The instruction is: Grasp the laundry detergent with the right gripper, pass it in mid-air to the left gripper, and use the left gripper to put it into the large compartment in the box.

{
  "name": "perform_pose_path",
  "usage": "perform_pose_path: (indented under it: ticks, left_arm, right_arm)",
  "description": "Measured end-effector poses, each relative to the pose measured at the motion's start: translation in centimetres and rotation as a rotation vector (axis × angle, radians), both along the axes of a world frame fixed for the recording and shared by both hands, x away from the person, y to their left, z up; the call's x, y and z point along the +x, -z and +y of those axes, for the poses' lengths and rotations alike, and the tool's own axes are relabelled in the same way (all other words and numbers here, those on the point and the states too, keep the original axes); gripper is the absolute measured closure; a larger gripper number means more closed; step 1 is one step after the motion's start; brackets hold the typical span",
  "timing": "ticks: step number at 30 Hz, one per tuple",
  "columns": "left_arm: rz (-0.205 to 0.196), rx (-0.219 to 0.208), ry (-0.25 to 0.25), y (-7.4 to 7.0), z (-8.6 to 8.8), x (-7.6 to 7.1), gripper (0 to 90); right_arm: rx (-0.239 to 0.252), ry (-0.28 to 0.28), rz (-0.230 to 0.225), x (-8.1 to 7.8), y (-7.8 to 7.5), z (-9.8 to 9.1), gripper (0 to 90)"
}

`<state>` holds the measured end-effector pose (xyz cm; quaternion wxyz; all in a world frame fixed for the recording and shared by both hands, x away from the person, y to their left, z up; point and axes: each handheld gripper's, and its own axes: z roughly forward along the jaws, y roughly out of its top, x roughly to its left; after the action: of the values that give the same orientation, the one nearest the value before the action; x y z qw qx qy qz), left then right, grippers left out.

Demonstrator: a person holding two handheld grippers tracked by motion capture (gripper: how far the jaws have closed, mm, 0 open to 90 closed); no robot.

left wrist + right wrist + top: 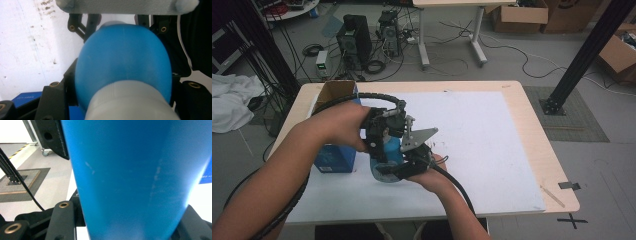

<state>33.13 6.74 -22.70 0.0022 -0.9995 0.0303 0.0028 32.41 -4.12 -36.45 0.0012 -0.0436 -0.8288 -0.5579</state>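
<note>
Beside the blue box, both grippers' jaws are clamped on the blue bottle above the white mat.

High view: from above the near edge of the table, it faces forward and down; far enough to take in the whole top and the floor behind.
Left gripper view: very close to the bottle, it looks down on its cap end, with the table behind.
Right gripper view: almost against the bottle side, facing level across the table.
Shared: the bottle near the table's middle.
</note>
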Motion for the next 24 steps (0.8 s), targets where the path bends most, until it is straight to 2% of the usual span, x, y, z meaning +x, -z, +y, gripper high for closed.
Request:
perform_pose_path:
  ticks: [6, 12, 14, 16, 18, 20, 21, 22, 24]
  left_arm:
    - [-0.009, 0.01, -0.017, -0.5, -0.2, -0.3, 39.2]
    - [-0.007, 0.015, -0.008, -0.7, -0.5, -0.3, 39.4]
    - [-0.007, 0.015, -0.007, -0.8, -0.6, -0.2, 39.4]
    - [-0.014, 0.021, -0.009, -0.9, -0.5, -0.1, 39.4]
    - [-0.019, 0.016, -0.02, -1.0, -0.4, 0.0, 39.4]
    - [-0.009, 0.008, -0.031, -1.2, -0.2, 0.2, 39.4]
    - [-0.004, 0.011, -0.038, -1.2, 0.0, 0.4, 39.4]
    - [0.0, 0.01, -0.043, -1.3, 0.1, 0.5, 39.4]
    - [0.006, 0.003, -0.059, -1.5, 0.4, 0.8, 39.4]
  right_arm:
    - [0.015, -0.005, -0.004, -0.2, -0.3, -0.1, 46.6]
    - [0.011, 0.002, -0.007, -0.2, -0.5, -0.2, 43.0]
    - [0.009, 0.004, -0.024, -0.4, -0.6, -0.3, 38.8]
    - [0.009, 0.012, -0.02, -0.5, -0.7, -0.5, 31.2]
    - [0.001, 0.007, 0.0, -0.4, -0.8, -0.8, 28.6]
    - [-0.021, 0.019, -0.014, -0.4, -0.7, -1.1, 25.5]
    - [-0.032, 0.018, 0.011, -0.4, -0.7, -1.3, 24.6]
    - [-0.032, 0.02, 0.016, -0.4, -0.7, -1.6, 23.6]
    - [-0.044, 0.032, 0.009, -0.5, -0.8, -2.0, 21.4]
